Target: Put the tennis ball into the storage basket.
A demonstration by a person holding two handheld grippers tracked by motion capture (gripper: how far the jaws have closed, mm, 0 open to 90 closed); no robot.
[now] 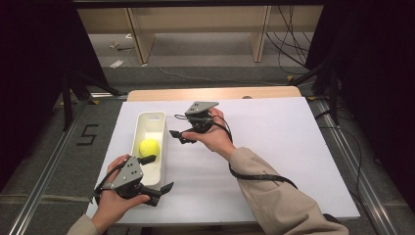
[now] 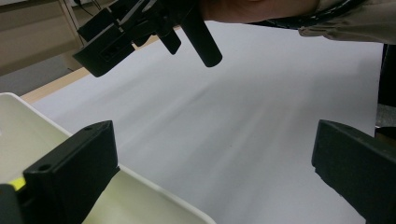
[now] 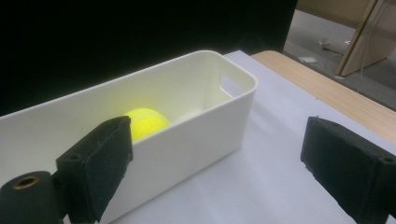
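Note:
A yellow tennis ball (image 1: pixel 149 147) (image 3: pixel 147 122) lies inside a long white bin (image 1: pixel 151 122) (image 3: pixel 187 144) on the left part of the white board. My left gripper (image 1: pixel 161 172) (image 2: pixel 210 158) is open at the bin's near end, one jaw over the bin's rim (image 2: pixel 154 191) and the other over the board; nothing is between them. My right gripper (image 1: pixel 177 137) (image 3: pixel 224 163) is open and empty just right of the bin, pointing at its side wall. It also hangs at the top of the left gripper view (image 2: pixel 154 28).
The white board (image 1: pixel 274 147) covers the wooden table (image 1: pixel 210 93), with bare room to the right of the bin. Metal rails run along both sides of the table. Wooden shelf legs and cables stand on the floor behind.

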